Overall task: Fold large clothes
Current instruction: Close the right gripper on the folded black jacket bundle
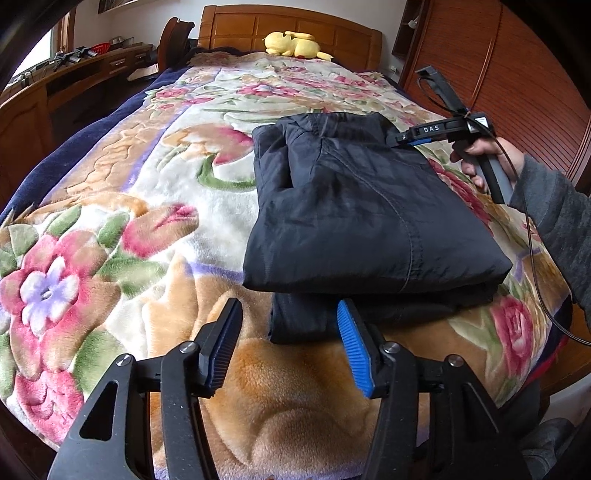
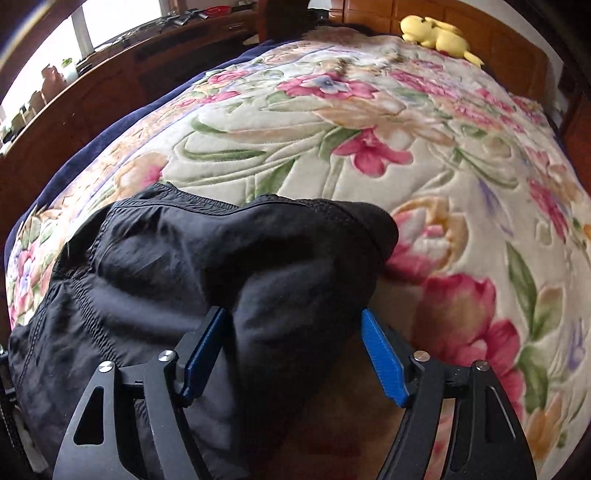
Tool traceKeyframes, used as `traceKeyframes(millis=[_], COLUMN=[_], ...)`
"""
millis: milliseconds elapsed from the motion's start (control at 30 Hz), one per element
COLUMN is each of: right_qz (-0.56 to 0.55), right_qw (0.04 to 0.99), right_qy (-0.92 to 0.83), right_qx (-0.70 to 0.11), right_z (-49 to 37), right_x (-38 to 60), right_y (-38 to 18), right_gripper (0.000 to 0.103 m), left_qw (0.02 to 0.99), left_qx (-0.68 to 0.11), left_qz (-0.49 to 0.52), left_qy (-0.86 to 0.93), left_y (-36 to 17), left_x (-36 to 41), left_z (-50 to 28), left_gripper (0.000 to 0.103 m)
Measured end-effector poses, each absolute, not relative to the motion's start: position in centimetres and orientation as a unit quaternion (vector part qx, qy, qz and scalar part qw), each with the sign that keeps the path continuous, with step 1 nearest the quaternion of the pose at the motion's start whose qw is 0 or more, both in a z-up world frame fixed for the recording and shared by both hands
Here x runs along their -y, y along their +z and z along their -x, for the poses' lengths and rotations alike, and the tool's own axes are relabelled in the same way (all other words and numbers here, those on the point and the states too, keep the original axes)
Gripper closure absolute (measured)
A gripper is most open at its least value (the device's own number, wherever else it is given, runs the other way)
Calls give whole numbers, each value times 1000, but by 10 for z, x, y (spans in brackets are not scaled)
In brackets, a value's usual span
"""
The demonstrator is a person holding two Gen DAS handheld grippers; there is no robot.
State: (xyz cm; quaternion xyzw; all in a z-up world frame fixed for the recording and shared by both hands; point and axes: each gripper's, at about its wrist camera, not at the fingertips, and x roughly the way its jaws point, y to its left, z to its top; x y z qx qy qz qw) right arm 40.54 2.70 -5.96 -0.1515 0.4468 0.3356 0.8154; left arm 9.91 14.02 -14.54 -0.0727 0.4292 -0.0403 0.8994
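Note:
A dark navy garment (image 1: 362,214) lies folded in a thick rectangle on the floral blanket (image 1: 122,206). My left gripper (image 1: 290,317) is open and empty, just in front of the garment's near edge. My right gripper (image 1: 400,142) shows in the left wrist view at the garment's far right corner, held by a hand. In the right wrist view the right gripper (image 2: 293,325) is open, its blue pads (image 2: 380,354) standing on either side of a raised fold of the garment (image 2: 192,266), not closed on it.
A yellow plush toy (image 1: 293,44) lies by the wooden headboard (image 1: 295,26). A wooden desk (image 1: 55,96) with clutter stands left of the bed. A wooden wardrobe (image 1: 517,81) stands to the right. The blanket (image 2: 369,129) covers the whole bed.

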Motion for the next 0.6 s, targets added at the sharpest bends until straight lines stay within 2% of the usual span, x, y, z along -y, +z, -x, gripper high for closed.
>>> traceKeyframes(millis=[367, 600], right_qz=[131, 79], right_qw=[809, 777], right_qy=[338, 355], right_qx=[-463, -514], right_z=[-420, -437], right_x=[-33, -34], right_y=[-83, -110], right_gripper=[13, 13], left_qw=[896, 889], left_qx=[-437, -448], left_qz=[73, 87], left_qy=[-36, -29], left_y=[-152, -161], left_x=[-139, -143], left_z=[-103, -105], left_gripper=[48, 48])
